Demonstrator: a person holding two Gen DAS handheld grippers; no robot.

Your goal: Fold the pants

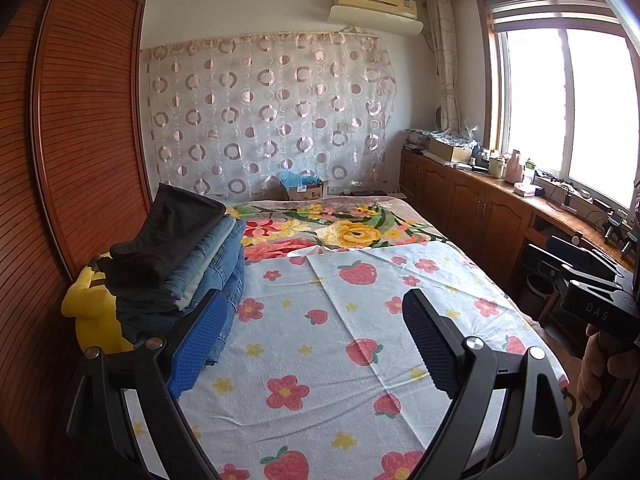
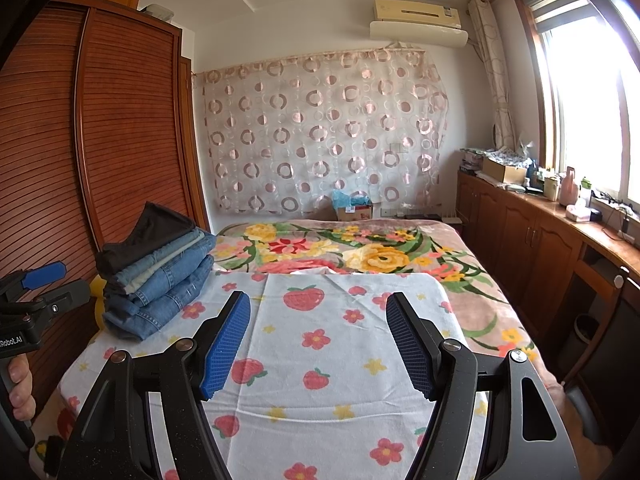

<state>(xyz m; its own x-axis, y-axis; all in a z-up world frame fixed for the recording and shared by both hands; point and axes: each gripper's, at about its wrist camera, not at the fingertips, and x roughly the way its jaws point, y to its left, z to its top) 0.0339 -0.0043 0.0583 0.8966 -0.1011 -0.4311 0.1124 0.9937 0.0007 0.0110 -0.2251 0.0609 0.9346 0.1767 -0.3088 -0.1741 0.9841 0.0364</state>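
Observation:
A stack of folded pants [image 1: 180, 264] lies at the left edge of the bed, several blue jeans with a dark pair [image 1: 168, 232] on top. It also shows in the right wrist view [image 2: 160, 276]. My left gripper [image 1: 316, 312] is open and empty, held above the strawberry-print sheet [image 1: 320, 340], with the stack just left of its left finger. My right gripper [image 2: 318, 312] is open and empty above the same sheet [image 2: 320, 360], right of the stack. The left gripper's body shows at the left edge of the right wrist view [image 2: 36, 300].
A yellow plush toy [image 1: 92, 312] sits behind the stack against the wooden wardrobe [image 1: 60, 160]. A floral blanket [image 1: 340, 232] covers the far half of the bed. Wooden cabinets [image 1: 480, 208] with clutter run along the window on the right.

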